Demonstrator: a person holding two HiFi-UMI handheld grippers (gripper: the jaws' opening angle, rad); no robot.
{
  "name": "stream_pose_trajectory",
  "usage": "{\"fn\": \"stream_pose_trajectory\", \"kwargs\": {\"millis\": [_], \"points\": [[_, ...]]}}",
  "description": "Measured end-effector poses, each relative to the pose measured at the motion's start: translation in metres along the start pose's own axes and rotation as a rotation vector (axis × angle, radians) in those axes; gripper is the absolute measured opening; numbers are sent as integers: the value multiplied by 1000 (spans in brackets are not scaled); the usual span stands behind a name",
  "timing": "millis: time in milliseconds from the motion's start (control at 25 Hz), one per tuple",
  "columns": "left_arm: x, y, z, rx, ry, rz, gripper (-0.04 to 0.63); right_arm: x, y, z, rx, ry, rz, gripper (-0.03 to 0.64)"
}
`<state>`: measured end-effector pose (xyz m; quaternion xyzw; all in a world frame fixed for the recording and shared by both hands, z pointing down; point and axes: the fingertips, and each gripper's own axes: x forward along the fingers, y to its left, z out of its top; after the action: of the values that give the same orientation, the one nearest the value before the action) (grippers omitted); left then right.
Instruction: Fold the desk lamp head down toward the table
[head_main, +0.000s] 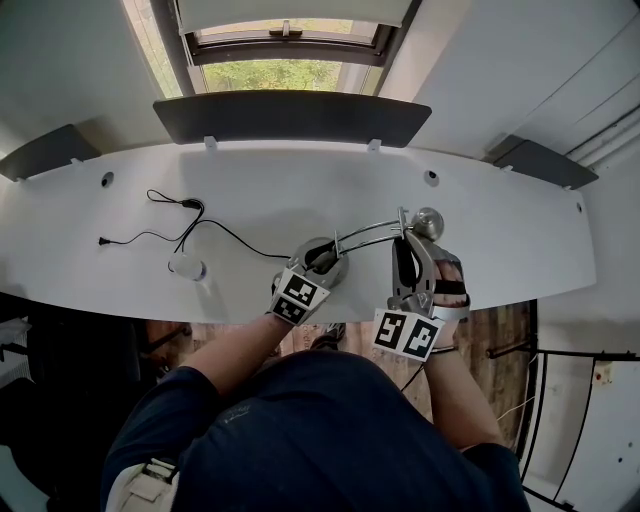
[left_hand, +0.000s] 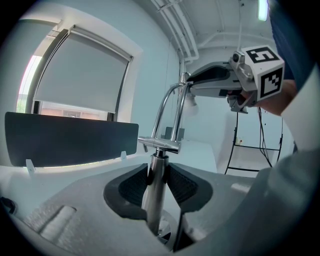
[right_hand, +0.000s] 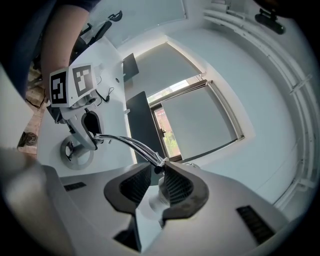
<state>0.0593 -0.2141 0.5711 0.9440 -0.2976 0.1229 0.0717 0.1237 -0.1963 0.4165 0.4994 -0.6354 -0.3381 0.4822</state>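
Where lamp (head_main: 370, 237) sits: near edge of worktop (head_main: 300, 190), right of centre.
Left gripper (left_hand: 157, 172): fingers clamped on lamp post (left_hand: 156, 197).
Right gripper (right_hand: 156, 175): fingers grasping lamp head (right_hand: 151, 201).

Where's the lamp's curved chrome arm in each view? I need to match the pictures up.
Head view: the lamp arm lies centre, running between the left tongs and the right tongs.
Left gripper view: it rises at centre from the post that the left tongs clamp, curving right.
Right gripper view: it sweeps from centre-left into the lamp head held in the right tongs.
Shared landmark: the dark panel at the desk's back edge.
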Motion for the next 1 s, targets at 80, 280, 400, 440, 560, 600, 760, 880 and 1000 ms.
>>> {"fn": "stream_pose_trajectory", "kwargs": {"millis": [80, 280, 400, 440, 560, 600, 760, 880, 1000], "points": [[0, 0, 1, -1, 2, 0, 124, 0, -1, 0, 12, 5, 4, 85], [-1, 1, 0, -11, -4, 2, 124, 2, 4, -9, 54, 32, 28, 83], [-1, 1, 0, -8, -8, 2, 124, 4, 8, -23, 104, 40, 46, 83], [-1, 1, 1, -5, -11, 3, 124, 4, 8, -25, 117, 34, 47, 83], [-1, 2, 0, -11, -16, 6, 124, 7, 11, -28, 143, 30, 53, 84], [-2, 2, 0, -15, -14, 6, 124, 7, 13, -31, 154, 36, 58, 84], [-2, 1, 0, -22, -12, 5, 124, 9, 17, -39, 217, 49, 69, 84], [-2, 1, -1, -15, -10, 4, 124, 11, 22, -45, 246, 47, 78, 86], [-1, 1, -1, -9, -3, 1, 124, 11, 21, -46, 297, 37, 70, 87]]}}
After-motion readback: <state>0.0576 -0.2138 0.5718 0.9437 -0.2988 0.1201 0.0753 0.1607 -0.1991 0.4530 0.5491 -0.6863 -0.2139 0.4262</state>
